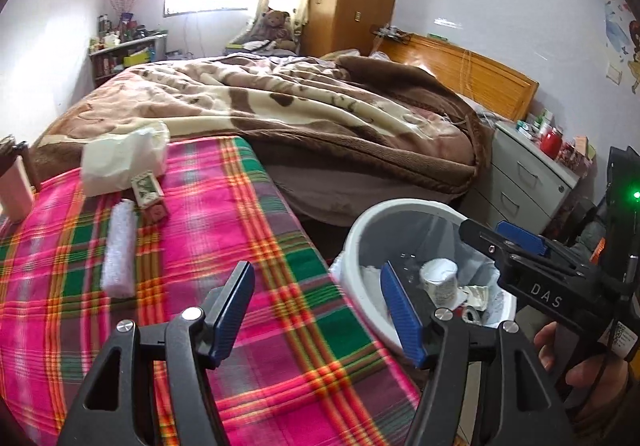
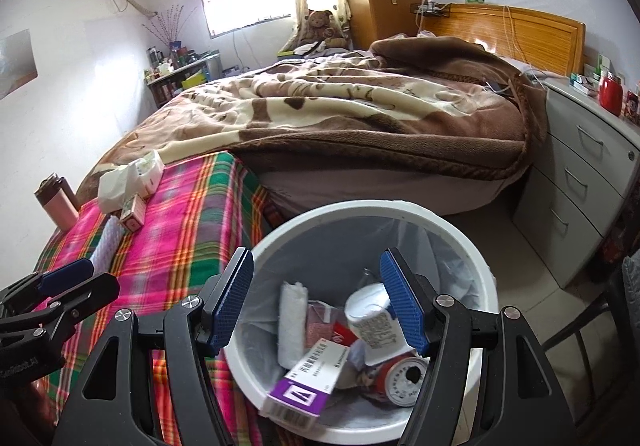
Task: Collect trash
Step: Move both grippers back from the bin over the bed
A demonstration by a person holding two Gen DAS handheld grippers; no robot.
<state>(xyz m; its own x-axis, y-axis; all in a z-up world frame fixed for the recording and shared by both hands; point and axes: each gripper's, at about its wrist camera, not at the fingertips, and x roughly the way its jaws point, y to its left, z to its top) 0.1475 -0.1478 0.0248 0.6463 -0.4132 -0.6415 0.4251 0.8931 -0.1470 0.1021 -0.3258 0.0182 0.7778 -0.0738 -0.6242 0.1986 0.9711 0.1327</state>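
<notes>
I see my right gripper [image 2: 316,300] over the white trash bin [image 2: 448,218], fingers spread wide, nothing between them. In the bin lie a purple-and-white box [image 2: 300,390], a paper cup [image 2: 370,316], a red can [image 2: 402,376] and a white roll [image 2: 291,322]. My left gripper [image 1: 318,312], likewise open and empty, is above the plaid blanket's [image 1: 256,246] bin-side edge. A foam roll [image 1: 118,248], small cartons [image 1: 149,192] and plastic bag [image 1: 120,158] lie toward its far edge.

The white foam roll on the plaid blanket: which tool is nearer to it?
Left. The left tool hangs over the plaid blanket near the white foam roll; the right tool is over the bin.
</notes>
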